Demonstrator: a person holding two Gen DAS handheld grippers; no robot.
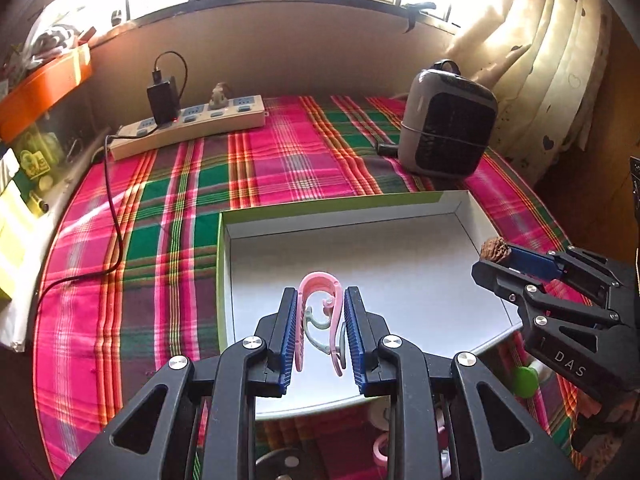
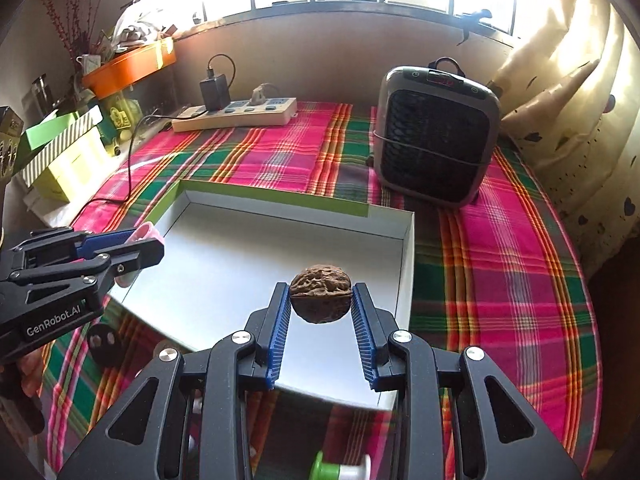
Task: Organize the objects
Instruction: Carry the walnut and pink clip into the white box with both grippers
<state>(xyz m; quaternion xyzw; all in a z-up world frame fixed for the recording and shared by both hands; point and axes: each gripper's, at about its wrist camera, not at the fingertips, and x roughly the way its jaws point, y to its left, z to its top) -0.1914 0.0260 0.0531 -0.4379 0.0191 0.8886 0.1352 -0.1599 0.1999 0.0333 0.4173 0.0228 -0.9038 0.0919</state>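
My left gripper (image 1: 320,296) is shut on a pink plastic clip (image 1: 318,284) and holds it above the white shallow box (image 1: 460,208) with green outer sides. My right gripper (image 2: 320,292) is shut on a brown walnut (image 2: 321,298) and holds it above the same box (image 2: 408,240) near its right side. In the left wrist view the right gripper (image 1: 490,258) comes in from the right with the walnut (image 1: 496,249) at its tips. In the right wrist view the left gripper (image 2: 150,242) comes in from the left with the pink clip (image 2: 146,231).
The box lies on a pink-green plaid cloth (image 1: 280,160). A grey fan heater (image 2: 436,132) stands behind it on the right, a power strip (image 1: 188,124) with a black charger at the back left. A green-capped spool (image 2: 332,470) and other small items lie near the front edge.
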